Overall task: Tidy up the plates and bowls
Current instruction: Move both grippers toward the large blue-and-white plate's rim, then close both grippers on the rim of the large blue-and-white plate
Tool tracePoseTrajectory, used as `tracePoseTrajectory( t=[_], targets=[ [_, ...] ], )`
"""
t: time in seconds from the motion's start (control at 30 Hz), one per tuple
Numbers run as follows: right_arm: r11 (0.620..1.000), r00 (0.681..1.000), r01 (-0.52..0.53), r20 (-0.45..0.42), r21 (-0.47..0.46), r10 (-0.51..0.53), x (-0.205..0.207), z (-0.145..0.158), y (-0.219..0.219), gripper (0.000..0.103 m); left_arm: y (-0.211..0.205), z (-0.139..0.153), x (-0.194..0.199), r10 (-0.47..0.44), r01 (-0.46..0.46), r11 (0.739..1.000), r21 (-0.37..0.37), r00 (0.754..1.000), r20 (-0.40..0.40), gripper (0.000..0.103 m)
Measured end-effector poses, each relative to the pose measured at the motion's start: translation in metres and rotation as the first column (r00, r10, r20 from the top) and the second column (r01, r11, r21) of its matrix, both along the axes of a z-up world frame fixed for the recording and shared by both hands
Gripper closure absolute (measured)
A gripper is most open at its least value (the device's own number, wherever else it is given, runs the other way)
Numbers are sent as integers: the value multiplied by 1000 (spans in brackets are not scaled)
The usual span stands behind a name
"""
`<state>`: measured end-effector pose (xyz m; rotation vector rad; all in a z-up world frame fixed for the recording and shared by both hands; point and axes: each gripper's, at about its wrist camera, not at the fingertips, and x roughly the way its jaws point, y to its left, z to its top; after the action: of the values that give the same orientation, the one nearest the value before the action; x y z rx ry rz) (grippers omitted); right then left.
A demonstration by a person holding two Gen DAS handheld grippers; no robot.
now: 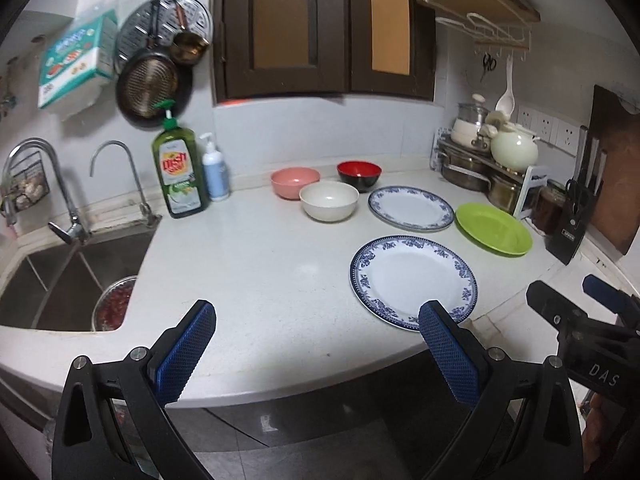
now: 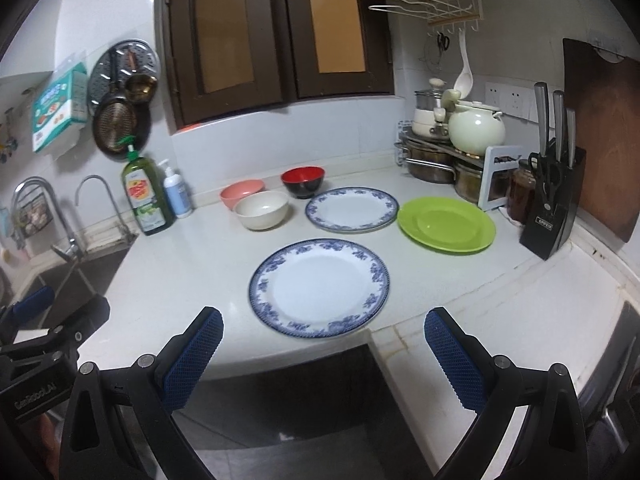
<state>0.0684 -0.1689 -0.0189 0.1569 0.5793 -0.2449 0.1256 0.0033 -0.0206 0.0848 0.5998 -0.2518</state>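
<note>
Left wrist view: the left gripper [image 1: 316, 316] hovers at the near edge of a white speckled countertop [image 1: 260, 272], its blue cross-hatched pads spread wide and holding nothing. Just ahead to its right lies a round white plate with a blue floral rim [image 1: 413, 281]; a second blue-rimmed plate [image 1: 411, 209] and a glossy green plate [image 1: 494, 229] sit behind it. Three smooth bowls cluster nearby: cream [image 1: 329, 201], pink [image 1: 295, 182], and red-and-black [image 1: 359, 175]. A steel sink [image 1: 72, 276] sits to the left.

Right wrist view: the right gripper [image 2: 323, 322] is likewise fully open and empty, poised near the counter's edge before the near blue-rimmed plate [image 2: 319, 287]. The far patterned plate [image 2: 352, 209] almost touches the green plate [image 2: 446, 225]; the cream bowl [image 2: 261, 209] rests against the pink bowl [image 2: 241, 193]. A black knife block [image 2: 554, 208] stands at right.
</note>
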Motion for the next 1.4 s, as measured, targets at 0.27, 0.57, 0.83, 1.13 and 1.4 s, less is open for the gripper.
tracePoseTrajectory(
  t=[0.27,0.57,0.83,1.13,1.4],
  targets=[
    [999,998,37,-42,-3,-37,54,-16,-22,1,-28,-15,62,-24,26,999,47,999,-25,0],
    [999,988,37,-151,38,-31,129,-47,-65,1,-67,-40,129,-36,44,996,75,994,-102,1],
    [999,973,21,-230,36,-12,168,-73,-88,2,-90,-75,166,-40,63,992,108,978,-206,6],
    [994,938,44,-347,96,-8,194,-111,-103,10,-99,-110,195,-52,93,989,118,948,-315,11],
    [987,908,76,-418,141,-10,206,-137,-114,20,-109,-135,217,-80,126,988,89,912,-402,23]
  ],
)
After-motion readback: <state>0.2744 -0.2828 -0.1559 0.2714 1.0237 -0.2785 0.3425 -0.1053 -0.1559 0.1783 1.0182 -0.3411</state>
